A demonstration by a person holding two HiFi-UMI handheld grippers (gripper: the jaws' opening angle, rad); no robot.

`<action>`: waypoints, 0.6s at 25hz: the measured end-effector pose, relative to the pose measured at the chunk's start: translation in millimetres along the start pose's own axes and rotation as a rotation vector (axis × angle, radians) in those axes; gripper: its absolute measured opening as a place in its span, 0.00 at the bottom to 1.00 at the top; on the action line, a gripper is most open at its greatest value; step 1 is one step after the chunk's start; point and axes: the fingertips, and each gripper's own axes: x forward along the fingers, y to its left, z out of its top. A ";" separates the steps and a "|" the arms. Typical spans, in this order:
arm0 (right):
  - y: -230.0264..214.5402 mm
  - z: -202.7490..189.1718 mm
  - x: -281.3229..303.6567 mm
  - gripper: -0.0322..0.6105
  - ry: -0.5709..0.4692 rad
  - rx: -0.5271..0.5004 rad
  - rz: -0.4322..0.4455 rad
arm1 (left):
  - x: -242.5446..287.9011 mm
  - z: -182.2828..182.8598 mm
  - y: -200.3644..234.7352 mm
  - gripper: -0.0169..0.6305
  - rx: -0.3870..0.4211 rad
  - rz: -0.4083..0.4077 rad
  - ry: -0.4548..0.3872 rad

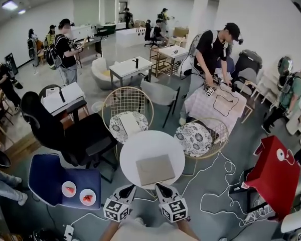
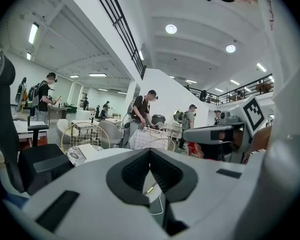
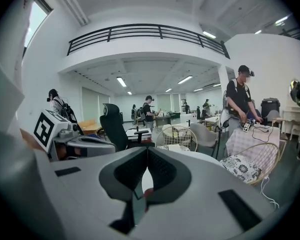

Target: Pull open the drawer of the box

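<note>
The box [image 1: 155,169] lies flat in the middle of the round white bench [image 1: 140,147], one corner turned toward the bench's near edge. It is a thin, square, grey-beige slab with a plain top. From above, no handle, tab or seam of the drawer shows, so I cannot tell which side it opens from.

The left tool [image 1: 128,189] and the right tool [image 1: 162,188] hang side by side at the bench's near edge, short of the box and touching nothing. Each has its jaws pressed together with nothing between them.

The box looks stiff and probably light, likely board or thin wood. On so smooth a bench it will probably slide rather than give up its drawer if pulled with one tool alone. The safer way is to pin the shell by pinching a side wall or pressing on the lid. The other tool would open narrowly and nip the drawer's front lip, then draw it straight out, level with the bench.
</note>
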 end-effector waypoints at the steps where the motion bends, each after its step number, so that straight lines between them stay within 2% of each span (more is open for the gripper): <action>1: -2.7 -0.3 4.8 0.08 0.001 0.002 -0.002 | 4.8 -1.3 4.5 0.04 0.003 -0.003 0.005; 8: -36.7 -15.6 13.1 0.08 0.050 0.045 0.000 | 32.0 -14.6 11.8 0.04 -0.015 0.010 0.050; 15: -75.6 -17.2 20.8 0.08 0.054 0.051 0.041 | 58.0 -28.5 9.1 0.04 -0.038 0.072 0.077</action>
